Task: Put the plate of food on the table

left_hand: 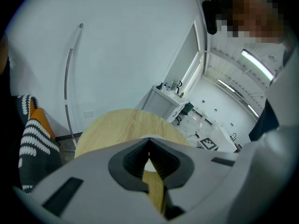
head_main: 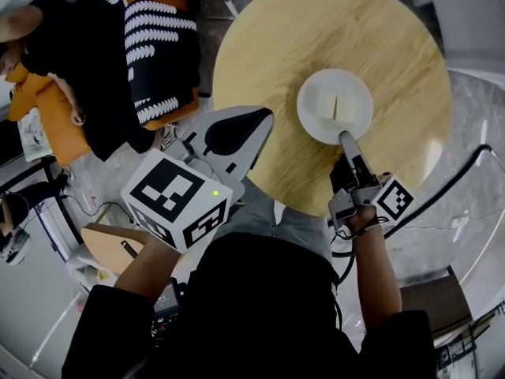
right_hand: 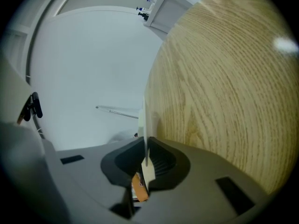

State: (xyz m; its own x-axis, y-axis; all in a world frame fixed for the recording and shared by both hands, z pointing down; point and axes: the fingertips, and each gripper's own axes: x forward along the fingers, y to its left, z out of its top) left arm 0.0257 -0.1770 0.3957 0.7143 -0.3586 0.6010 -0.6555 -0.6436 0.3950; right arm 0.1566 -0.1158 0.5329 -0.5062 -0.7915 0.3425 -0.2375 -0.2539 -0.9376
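Round wooden table (head_main: 379, 46): white plate (head_main: 357, 93) of food (head_main: 325, 103) rests on it, right gripper (head_main: 345, 137) clamped on rim; left gripper (head_main: 267, 118) closed, empty

Table (head_main: 394, 46) pale wood, matt, visible grain; plate (head_main: 360, 93) smooth white, slight gloss.

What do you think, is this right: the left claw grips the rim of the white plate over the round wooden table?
No, the right claw grips the rim of the white plate over the round wooden table; the head view shows it.
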